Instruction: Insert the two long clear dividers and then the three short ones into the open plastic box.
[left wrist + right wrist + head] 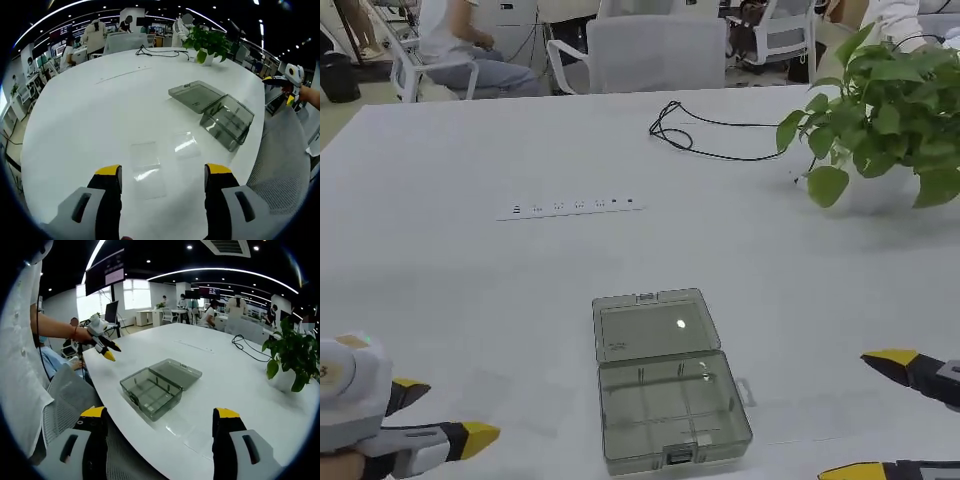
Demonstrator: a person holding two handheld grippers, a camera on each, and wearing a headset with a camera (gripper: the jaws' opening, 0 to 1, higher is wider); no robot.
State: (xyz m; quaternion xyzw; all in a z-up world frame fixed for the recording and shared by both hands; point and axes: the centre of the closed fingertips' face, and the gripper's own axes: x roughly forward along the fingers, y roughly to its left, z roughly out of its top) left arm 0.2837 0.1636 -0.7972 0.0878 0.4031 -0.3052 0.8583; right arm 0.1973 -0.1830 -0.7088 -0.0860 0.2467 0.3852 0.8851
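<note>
1. Smoky clear plastic box (672, 405) sits open on the white surface (470, 290), with its lid (655, 325) laid flat on the far side from you.
2. Clear flat dividers (146, 151) lie just ahead of your left tool (162, 170), whose jaws stand apart.
3. Your right tool (160, 413) is likewise spread, holding nothing.

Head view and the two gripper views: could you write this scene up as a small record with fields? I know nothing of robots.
Surface: white table
Box: smoky clear plastic box, its lid laid open on the far side
Dividers: clear dividers lying flat on the table, outside the box
Left gripper: open, empty, left of the box
Right gripper: open, empty, right of the box
Also there: potted plant, black cable, socket strip
</note>
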